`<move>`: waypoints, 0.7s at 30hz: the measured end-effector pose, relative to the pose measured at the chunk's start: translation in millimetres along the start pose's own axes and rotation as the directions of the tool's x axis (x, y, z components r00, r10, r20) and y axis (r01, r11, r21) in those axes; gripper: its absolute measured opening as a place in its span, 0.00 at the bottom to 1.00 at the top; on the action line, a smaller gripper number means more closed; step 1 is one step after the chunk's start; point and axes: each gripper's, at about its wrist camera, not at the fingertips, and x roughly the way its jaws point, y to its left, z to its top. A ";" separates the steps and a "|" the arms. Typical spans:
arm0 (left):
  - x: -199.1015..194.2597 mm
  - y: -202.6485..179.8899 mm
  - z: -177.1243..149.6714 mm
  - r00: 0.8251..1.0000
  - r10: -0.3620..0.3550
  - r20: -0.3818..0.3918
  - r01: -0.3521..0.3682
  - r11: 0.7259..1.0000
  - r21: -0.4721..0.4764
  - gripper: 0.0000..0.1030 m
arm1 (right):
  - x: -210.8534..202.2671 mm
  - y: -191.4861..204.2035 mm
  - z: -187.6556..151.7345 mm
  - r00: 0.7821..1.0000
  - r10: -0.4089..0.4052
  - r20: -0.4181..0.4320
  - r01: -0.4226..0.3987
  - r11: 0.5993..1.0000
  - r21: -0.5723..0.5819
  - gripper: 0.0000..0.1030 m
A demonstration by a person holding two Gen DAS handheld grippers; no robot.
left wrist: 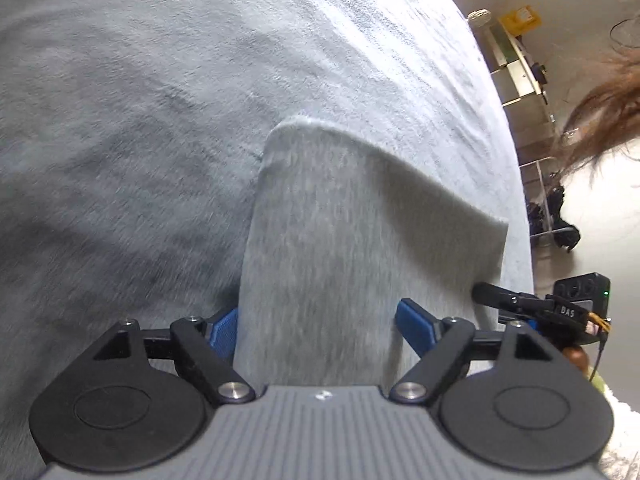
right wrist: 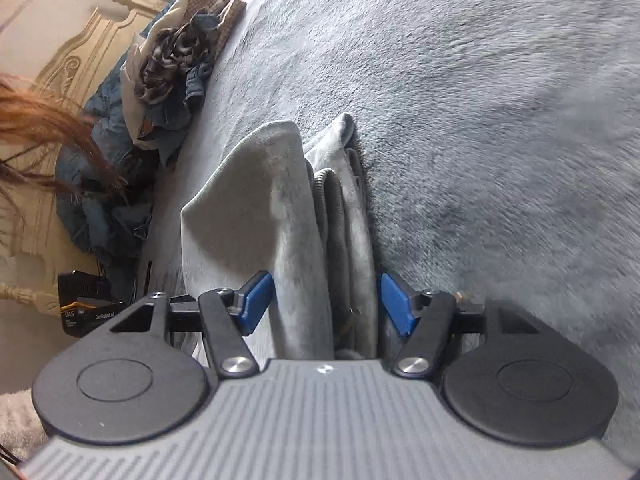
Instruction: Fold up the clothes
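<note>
On the bed, a grey blanket (left wrist: 160, 120) was spread, with a folded grey garment (left wrist: 340, 220) laid on top. A pile of clothes (right wrist: 160, 72) was heaped nearby. The left claw (left wrist: 316, 326) and right claw (right wrist: 326, 302) were held spread around the garment, unpinched.

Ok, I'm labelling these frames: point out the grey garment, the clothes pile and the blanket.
grey garment (left wrist: 360, 232), left wrist view, flat middle panel.
clothes pile (right wrist: 168, 64), right wrist view, dark crumpled top.
blanket (right wrist: 480, 80), right wrist view, bare plush surface.
</note>
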 end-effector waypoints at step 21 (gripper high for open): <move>12.8 24.7 -3.4 0.973 -0.179 -0.144 0.181 0.984 -0.001 0.81 | 41.5 15.8 -6.5 0.988 0.137 -0.075 -0.137 0.991 0.014 0.74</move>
